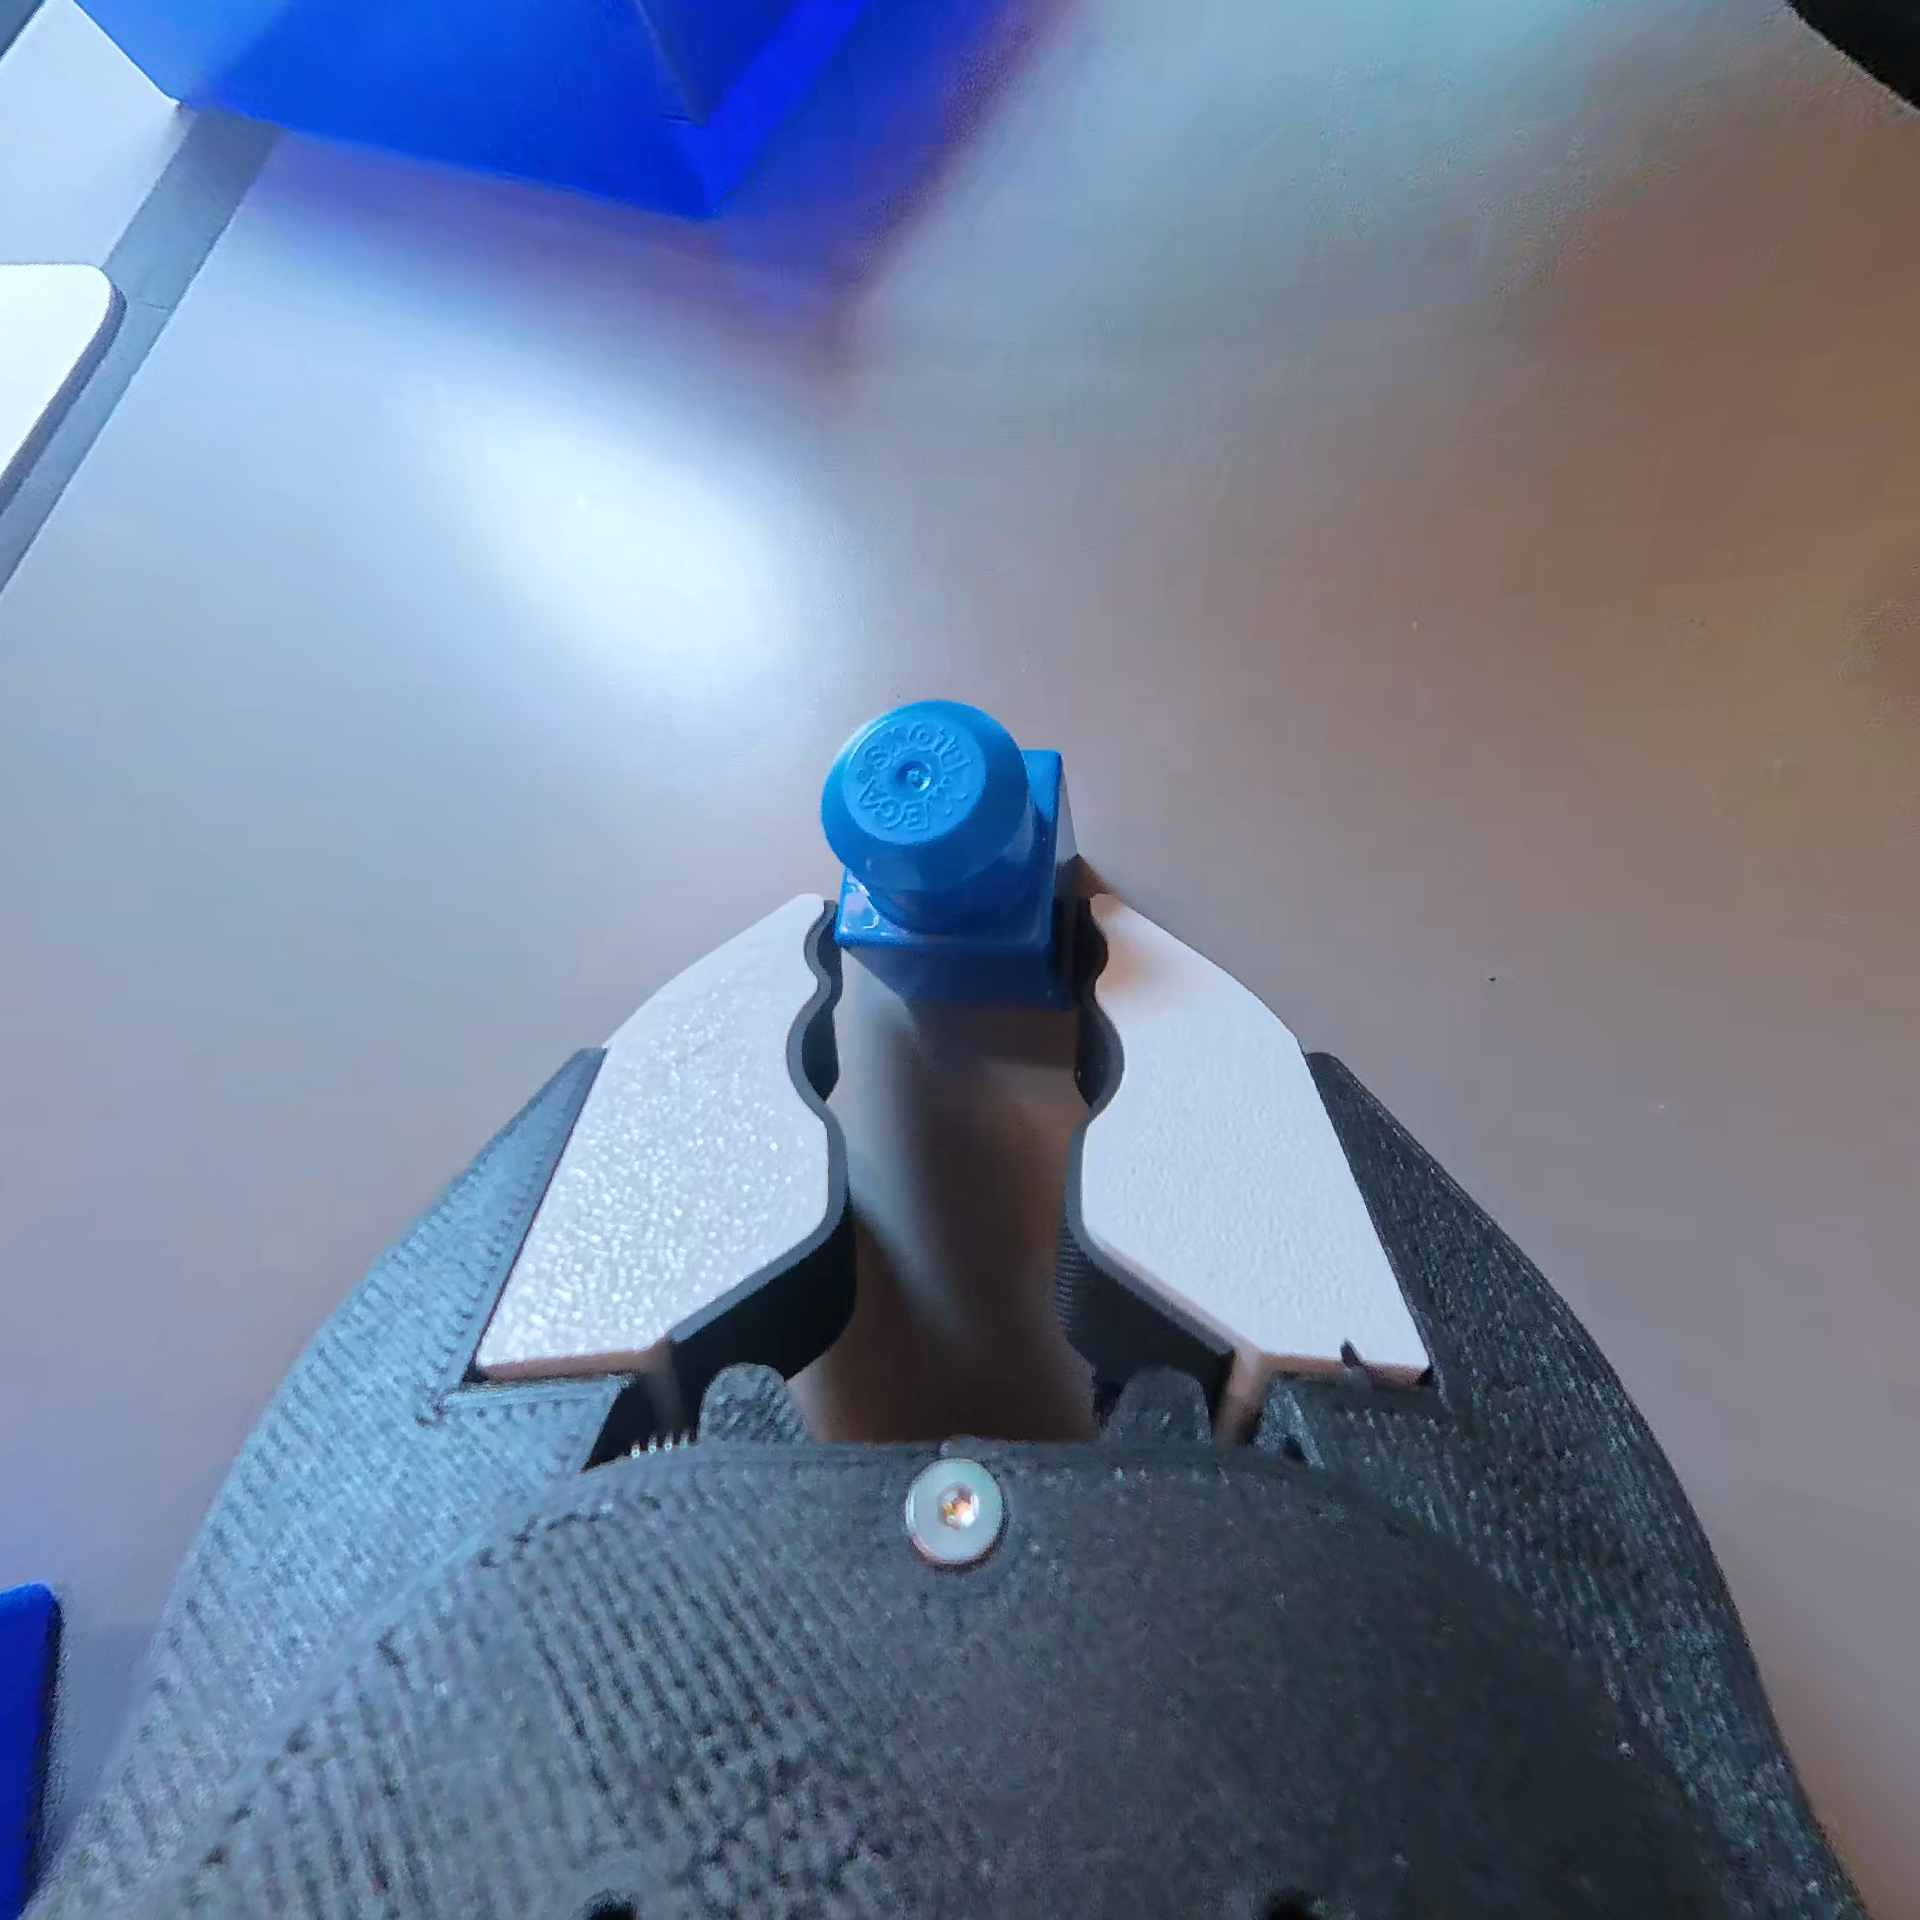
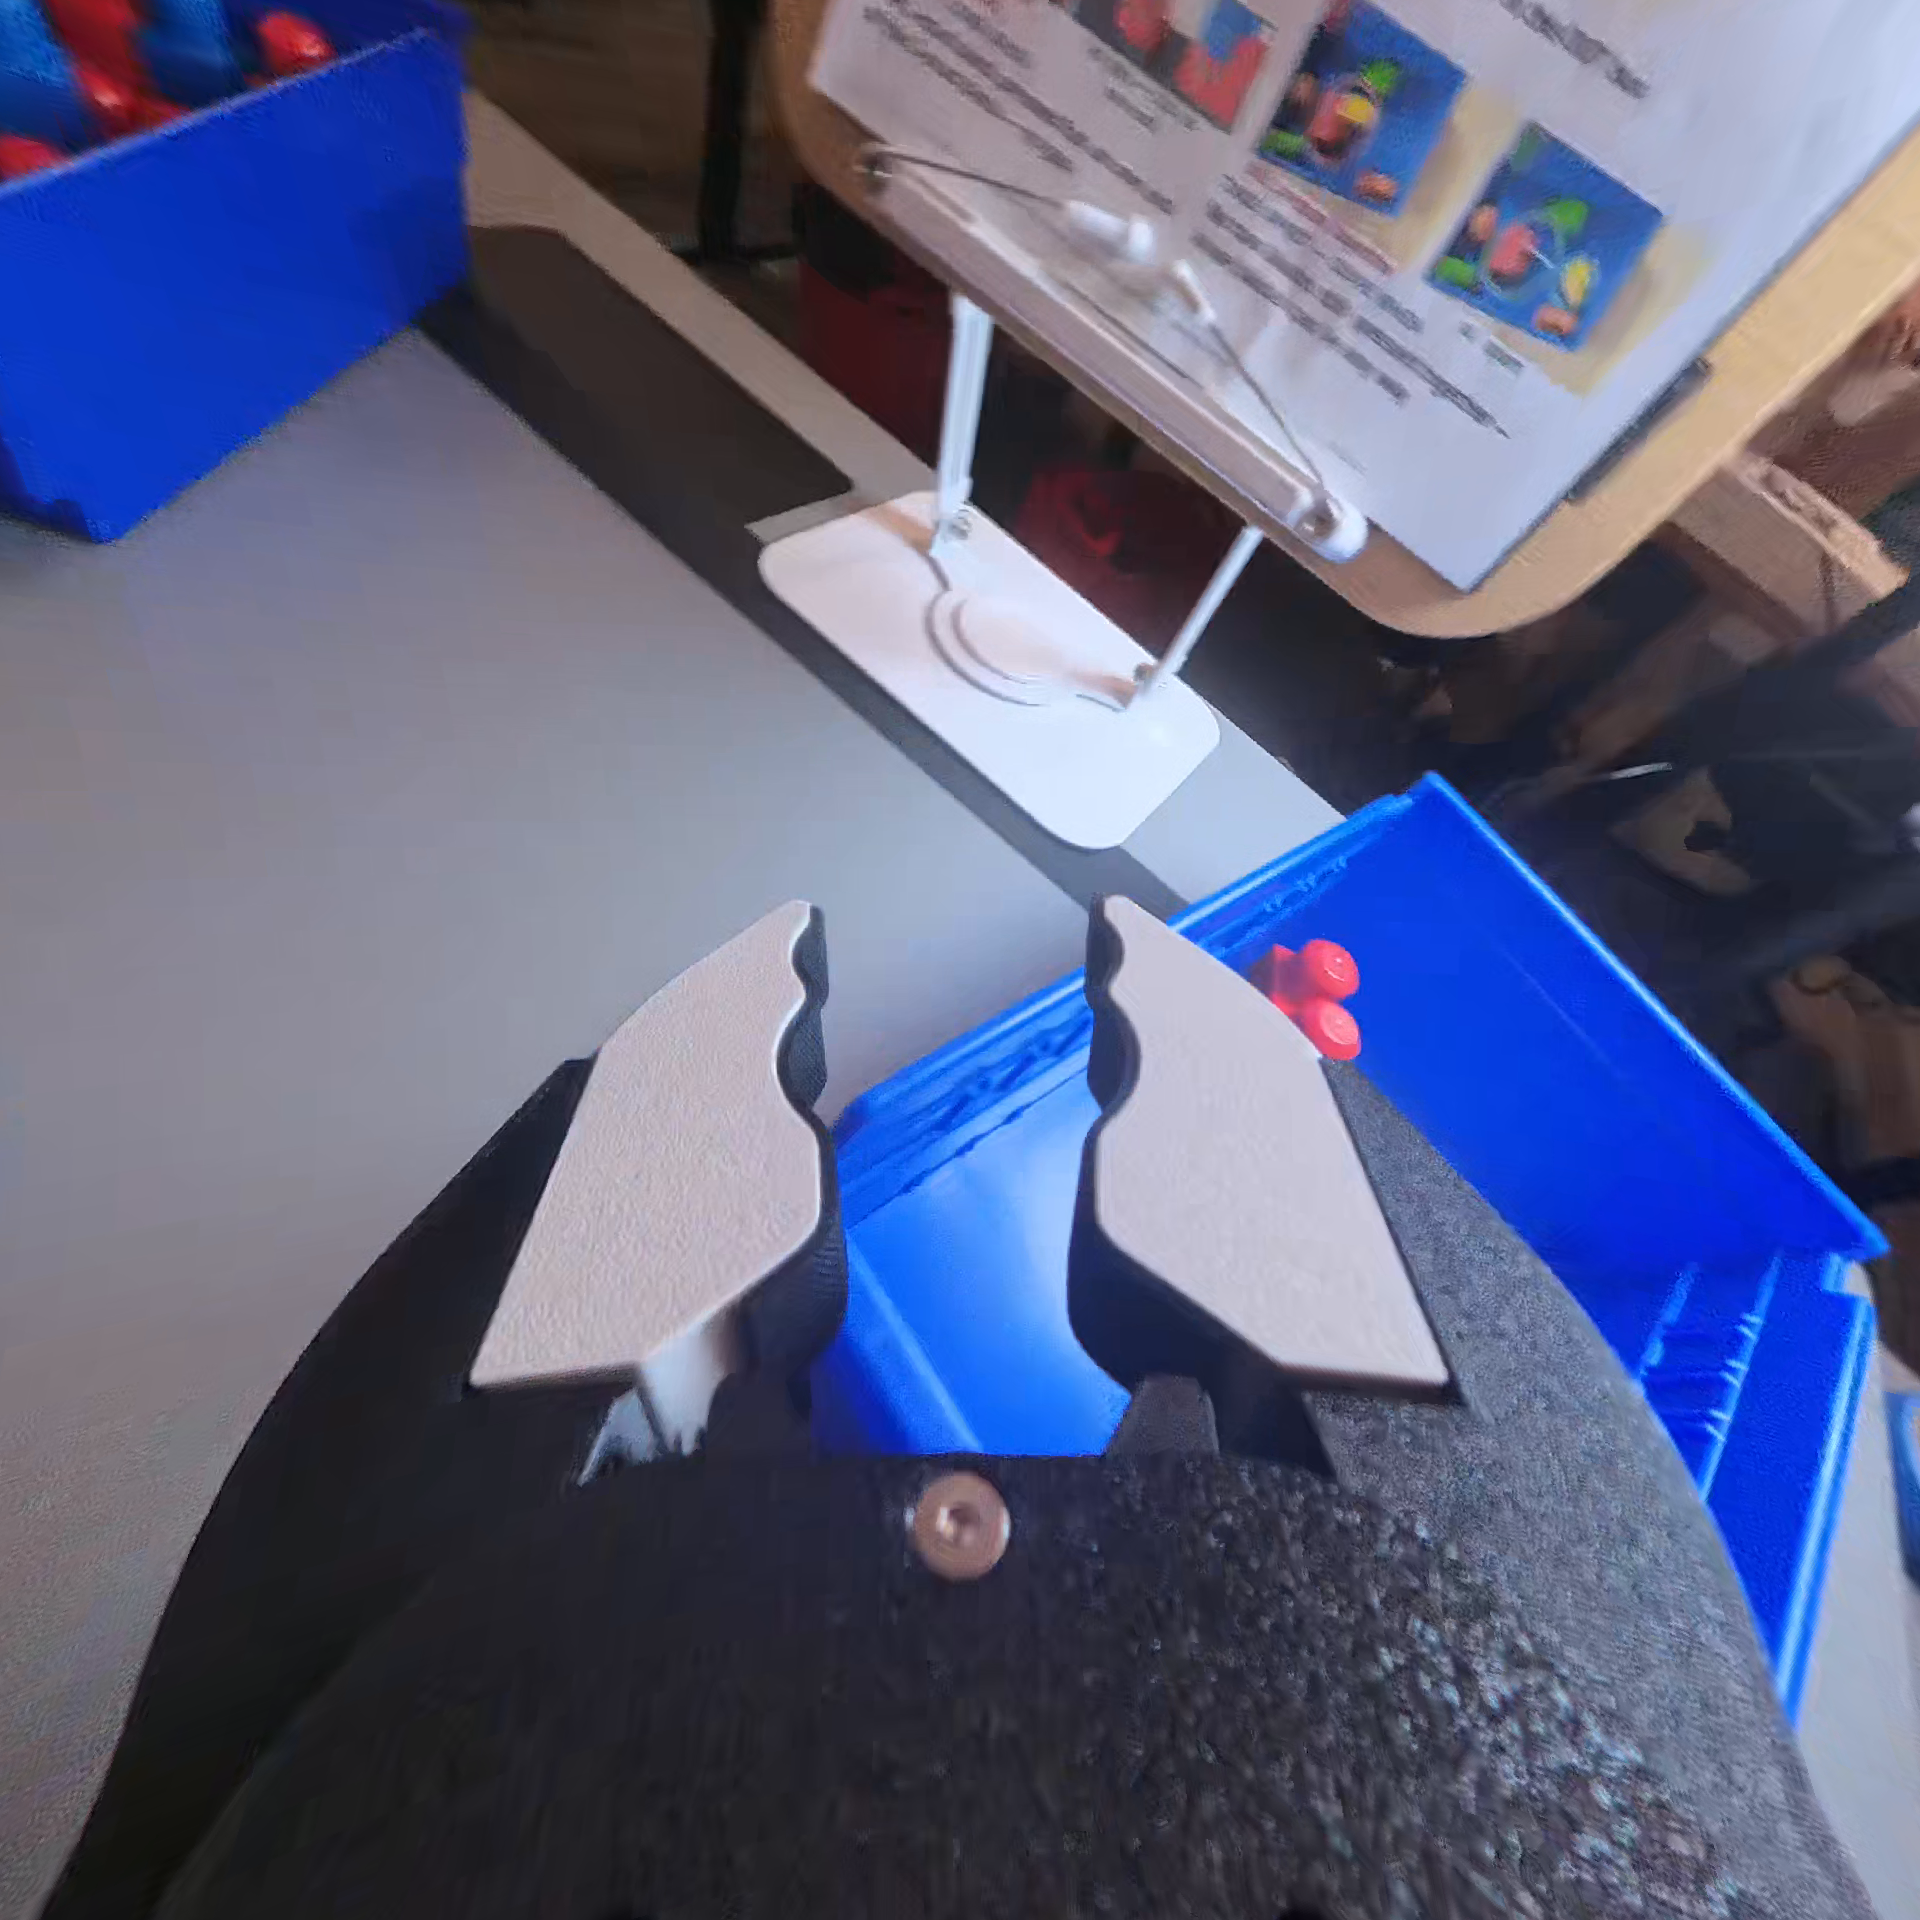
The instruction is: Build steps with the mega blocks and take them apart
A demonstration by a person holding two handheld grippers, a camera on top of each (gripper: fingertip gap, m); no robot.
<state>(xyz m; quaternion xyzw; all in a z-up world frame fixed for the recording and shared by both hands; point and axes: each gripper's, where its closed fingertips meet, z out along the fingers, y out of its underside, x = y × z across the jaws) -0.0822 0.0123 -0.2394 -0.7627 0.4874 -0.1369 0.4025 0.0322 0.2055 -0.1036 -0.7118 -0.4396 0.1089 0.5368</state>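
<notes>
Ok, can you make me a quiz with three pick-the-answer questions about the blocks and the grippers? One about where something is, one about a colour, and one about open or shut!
1. Where is the red block?
A. on the table
B. inside the blue bin
C. on the paper stand

2. What colour is the block in the left gripper?
A. blue
B. green
C. yellow

3. How is the right gripper?
A. shut on a red block
B. shut on nothing
C. open and empty

Answers:
1 B: it sits past the bin's near wall, by the right gripper.
2 A: the one-stud block between the fingers is blue.
3 C: its fingers stand apart with nothing between them.
</notes>
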